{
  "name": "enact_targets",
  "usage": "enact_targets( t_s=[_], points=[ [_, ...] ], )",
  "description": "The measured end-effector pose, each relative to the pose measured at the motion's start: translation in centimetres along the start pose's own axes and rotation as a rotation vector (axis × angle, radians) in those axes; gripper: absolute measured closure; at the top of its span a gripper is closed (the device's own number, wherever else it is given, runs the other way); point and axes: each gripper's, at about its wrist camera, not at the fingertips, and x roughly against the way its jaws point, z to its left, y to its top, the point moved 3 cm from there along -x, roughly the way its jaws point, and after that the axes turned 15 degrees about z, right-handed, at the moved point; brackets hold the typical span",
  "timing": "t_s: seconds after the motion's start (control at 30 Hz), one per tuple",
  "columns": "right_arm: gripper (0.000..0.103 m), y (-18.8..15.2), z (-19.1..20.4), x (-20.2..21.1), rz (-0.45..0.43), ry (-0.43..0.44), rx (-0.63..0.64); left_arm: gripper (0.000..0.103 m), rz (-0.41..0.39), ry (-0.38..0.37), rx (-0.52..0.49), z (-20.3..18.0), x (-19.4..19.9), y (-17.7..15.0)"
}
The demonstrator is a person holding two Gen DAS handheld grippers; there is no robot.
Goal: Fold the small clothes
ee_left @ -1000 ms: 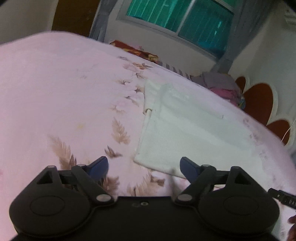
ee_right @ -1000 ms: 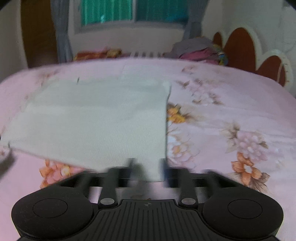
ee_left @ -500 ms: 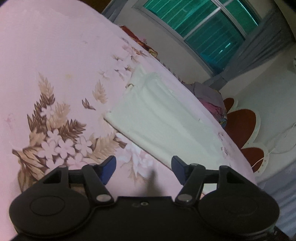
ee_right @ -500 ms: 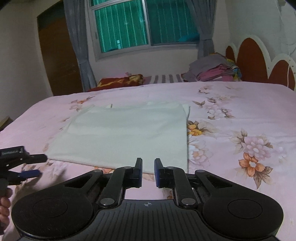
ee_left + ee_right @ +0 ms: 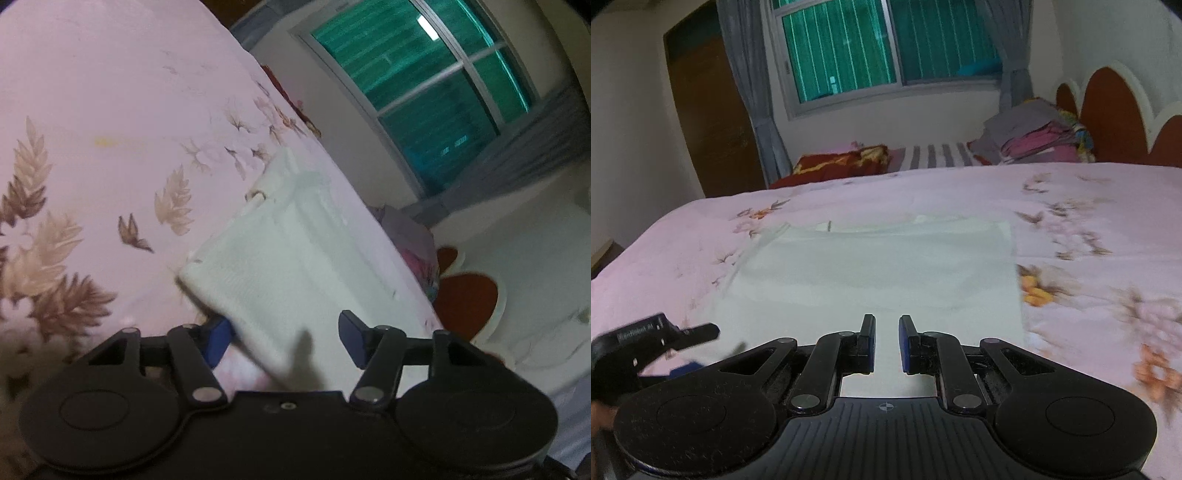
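A pale white-green garment (image 5: 295, 258) lies flat, folded into a rectangle, on the pink flowered bedsheet (image 5: 92, 110). My left gripper (image 5: 286, 332) is open at the garment's near left corner, with that corner between its jaws and the left finger under the edge. The garment also shows in the right wrist view (image 5: 879, 273). My right gripper (image 5: 887, 341) has a narrow gap between its jaws and sits just above the garment's near edge, holding nothing. The left gripper shows at the lower left of the right wrist view (image 5: 646, 343).
A stack of folded clothes (image 5: 1034, 136) and a red patterned pillow (image 5: 834, 162) sit at the far edge of the bed. A red scalloped headboard (image 5: 1108, 118) stands at the right. A window (image 5: 886, 48) and a wooden door (image 5: 709, 122) lie beyond.
My left gripper has moved forward to the garment's near left corner, which now lies between its open jaws. My right gripper moved forward over the near edge and its gap widened slightly.
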Motion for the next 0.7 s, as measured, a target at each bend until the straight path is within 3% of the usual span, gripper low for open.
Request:
enact_targets(
  t_s=[0.1,0.17,0.27,0.5,0.6,0.7],
  points=[
    [0.090,1.7,1.1,-2.5,0.021,0.011,-0.010,0.054,-0.014,-0.023,0.030,0.1,-0.9,0.6],
    [0.103,2.9,1.9,-4.2,0.034,0.006,-0.007,0.068,-0.010,-0.037,0.052,0.4,-1.6,1.4],
    [0.103,4.5,2.8,-6.8,0.059,0.010,0.000,0.086,-0.021,-0.053,0.100,1.4,-2.4,2.5],
    [0.103,7.0,4.0,-11.5,0.112,-0.017,0.002,0.087,-0.043,-0.060,0.080,1.4,-3.3,3.6],
    [0.103,7.0,3.7,-13.0,0.138,-0.020,-0.013,0.096,-0.024,-0.050,0.071,1.3,-3.5,3.9],
    [0.103,6.4,3.3,-14.3,0.177,-0.027,-0.010,0.096,-0.026,-0.033,0.045,0.9,-2.9,4.0]
  ],
)
